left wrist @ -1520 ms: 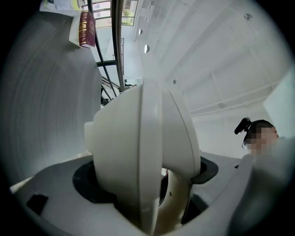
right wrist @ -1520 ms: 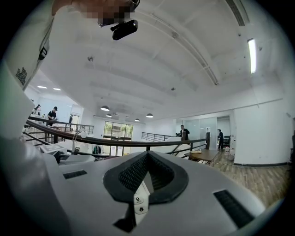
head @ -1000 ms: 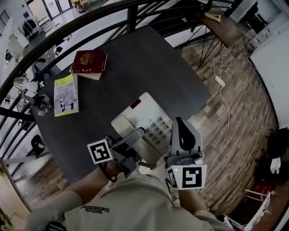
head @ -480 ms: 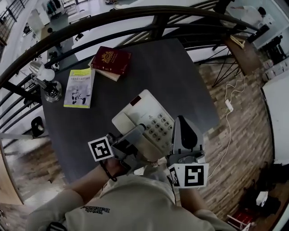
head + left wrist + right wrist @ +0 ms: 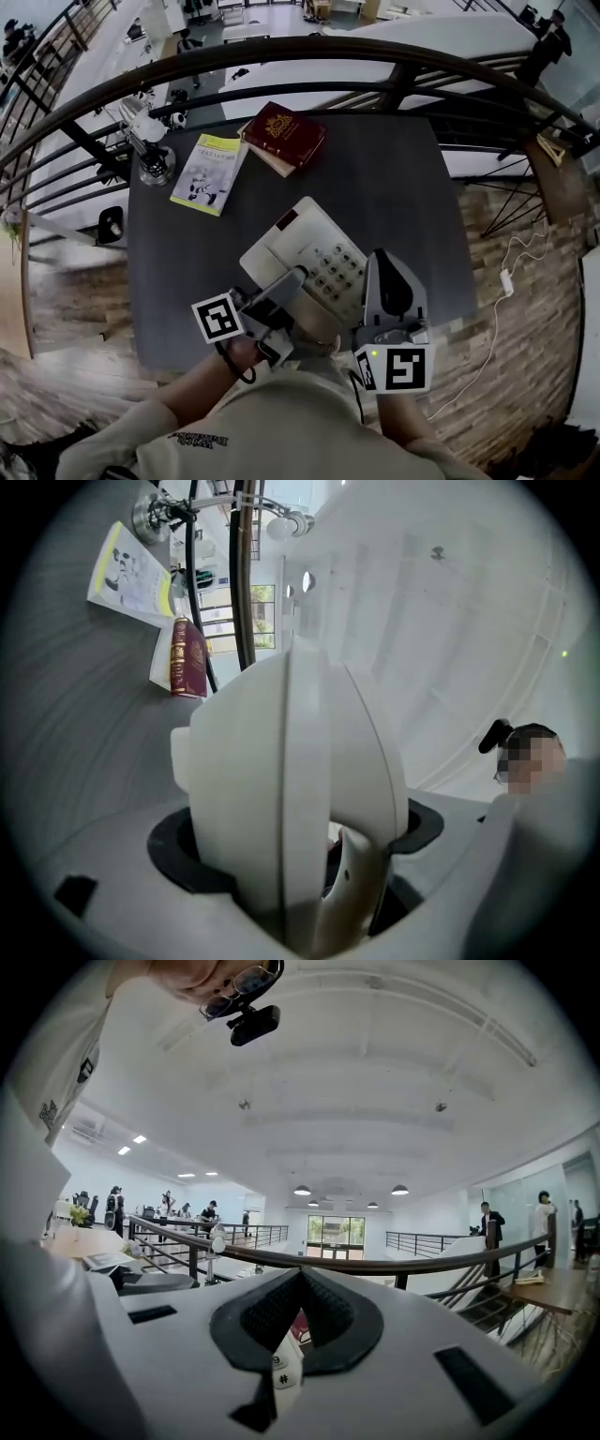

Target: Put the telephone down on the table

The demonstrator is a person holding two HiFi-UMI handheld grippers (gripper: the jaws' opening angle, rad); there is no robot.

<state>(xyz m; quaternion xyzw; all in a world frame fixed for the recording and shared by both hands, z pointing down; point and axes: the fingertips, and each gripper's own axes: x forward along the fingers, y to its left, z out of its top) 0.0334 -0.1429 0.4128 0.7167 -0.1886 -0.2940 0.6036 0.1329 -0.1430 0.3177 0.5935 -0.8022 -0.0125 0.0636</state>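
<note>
Since half a second ago the view has swung, and the telephone (image 5: 305,246) now sits nearer the red book (image 5: 286,133), further in over the dark surface (image 5: 403,187). Our left tongs (image 5: 287,281) stay clenched on its rounded white side. Our right tongs (image 5: 377,261) pinch its keypad edge, with keys 9 and # showing between them. The telephone is cream, with a dark red panel toward the book. We cannot tell whether it touches the surface.

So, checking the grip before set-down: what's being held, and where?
The telephone, by both grippers: the left gripper clamps its near handset side, and the right gripper its near keypad edge, by the 9 and # keys.
</note>
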